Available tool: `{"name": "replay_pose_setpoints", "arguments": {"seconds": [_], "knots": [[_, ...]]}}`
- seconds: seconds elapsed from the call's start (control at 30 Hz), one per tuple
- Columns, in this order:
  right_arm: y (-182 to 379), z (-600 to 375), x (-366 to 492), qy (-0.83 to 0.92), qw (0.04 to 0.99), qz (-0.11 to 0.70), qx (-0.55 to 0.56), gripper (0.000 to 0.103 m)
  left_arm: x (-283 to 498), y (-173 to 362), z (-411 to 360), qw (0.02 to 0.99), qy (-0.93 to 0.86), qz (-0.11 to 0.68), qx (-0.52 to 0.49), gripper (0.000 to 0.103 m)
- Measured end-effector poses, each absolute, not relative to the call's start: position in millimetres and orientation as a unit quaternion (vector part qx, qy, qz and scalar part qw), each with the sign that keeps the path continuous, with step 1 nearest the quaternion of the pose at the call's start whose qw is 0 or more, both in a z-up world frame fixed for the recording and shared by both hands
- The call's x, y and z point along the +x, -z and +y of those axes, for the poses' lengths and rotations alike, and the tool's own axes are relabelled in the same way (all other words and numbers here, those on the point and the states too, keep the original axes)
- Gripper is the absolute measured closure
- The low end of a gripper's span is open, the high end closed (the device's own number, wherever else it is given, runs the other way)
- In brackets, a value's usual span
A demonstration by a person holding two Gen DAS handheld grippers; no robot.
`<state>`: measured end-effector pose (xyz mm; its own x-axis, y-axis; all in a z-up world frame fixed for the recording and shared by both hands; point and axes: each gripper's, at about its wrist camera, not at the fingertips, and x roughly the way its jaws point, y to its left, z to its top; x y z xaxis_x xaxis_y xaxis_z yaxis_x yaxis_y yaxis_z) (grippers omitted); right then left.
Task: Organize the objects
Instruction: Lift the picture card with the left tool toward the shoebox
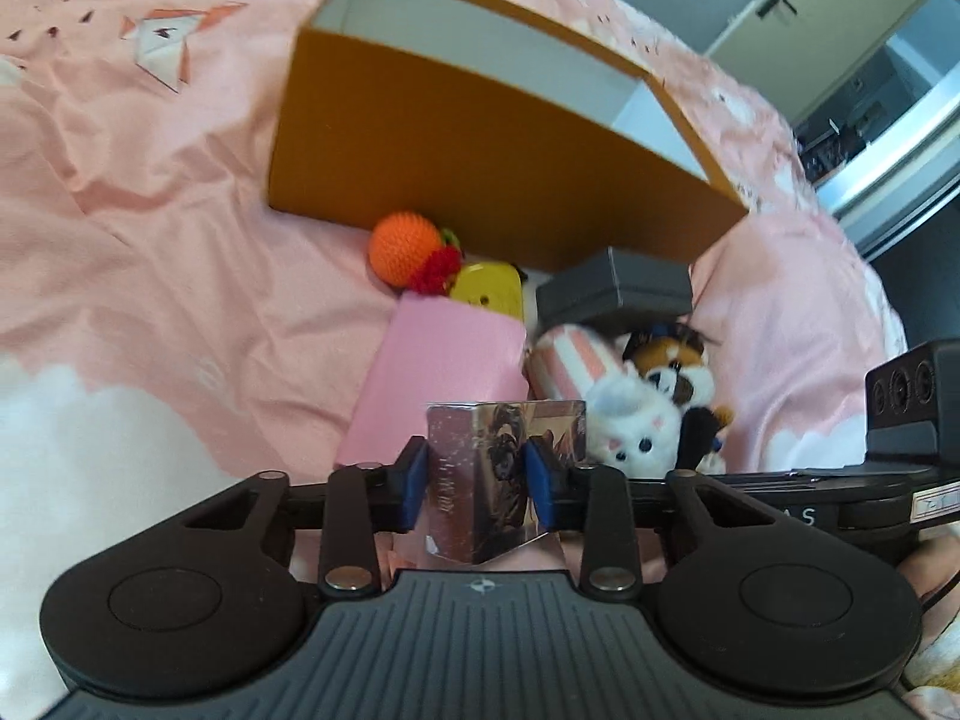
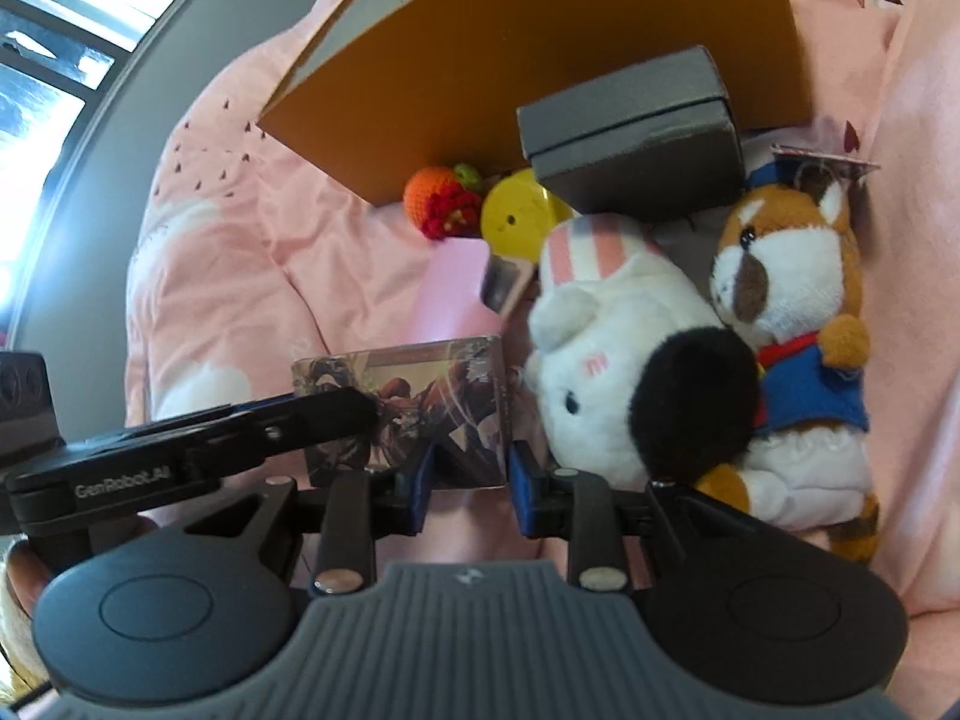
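My left gripper (image 1: 477, 480) is shut on a shiny printed card box (image 1: 504, 468), which also shows in the right wrist view (image 2: 414, 408). My right gripper (image 2: 471, 480) has its blue pads close to that box's lower right corner; whether they touch it is unclear. An open orange box (image 1: 492, 180) with a white inside lies ahead on the pink bedsheet (image 1: 150, 240). In front of it lie a crocheted orange ball (image 1: 399, 249), a yellow round toy (image 1: 486, 291), a pink box (image 1: 438, 384), a grey box (image 1: 618, 294), a white plush bunny (image 2: 612, 360) and a brown plush animal (image 2: 792, 300).
The bed's right edge (image 1: 840, 228) drops toward a wardrobe and a window frame (image 1: 900, 120). In the right wrist view a window (image 2: 54, 60) lies past the bed's left edge. The left gripper's body (image 2: 180, 456) crosses low left in that view.
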<state>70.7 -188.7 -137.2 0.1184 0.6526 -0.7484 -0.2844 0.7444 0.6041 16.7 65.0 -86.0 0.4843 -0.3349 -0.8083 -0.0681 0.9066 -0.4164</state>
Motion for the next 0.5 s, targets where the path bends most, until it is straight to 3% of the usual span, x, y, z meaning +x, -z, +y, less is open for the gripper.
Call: {"name": "replay_pose_setpoints", "arguments": {"seconds": [0.17, 0.23, 0.3, 0.4, 0.5], "knots": [[106, -183, 65, -0.328, 0.763, 0.546, 0.109, 0.073, 17, 68, 60, 0.858, 0.071, 0.477, -0.178, 0.073], [86, -183, 62, -0.322, 0.793, 0.511, 0.081, 0.059, 19, 59, 59, 0.864, 0.07, 0.468, -0.171, 0.075], [72, -184, 62, -0.3, 0.827, 0.474, 0.048, 0.051, 24, 54, 59, 0.868, 0.067, 0.46, -0.172, 0.076], [64, -182, 68, -0.249, 0.869, 0.427, -0.005, 0.027, 32, 46, 62, 0.874, 0.054, 0.449, -0.177, 0.078], [70, -177, 78, -0.218, 0.882, 0.415, -0.048, 0.022, 41, 37, 63, 0.881, 0.048, 0.437, -0.173, 0.078]]}}
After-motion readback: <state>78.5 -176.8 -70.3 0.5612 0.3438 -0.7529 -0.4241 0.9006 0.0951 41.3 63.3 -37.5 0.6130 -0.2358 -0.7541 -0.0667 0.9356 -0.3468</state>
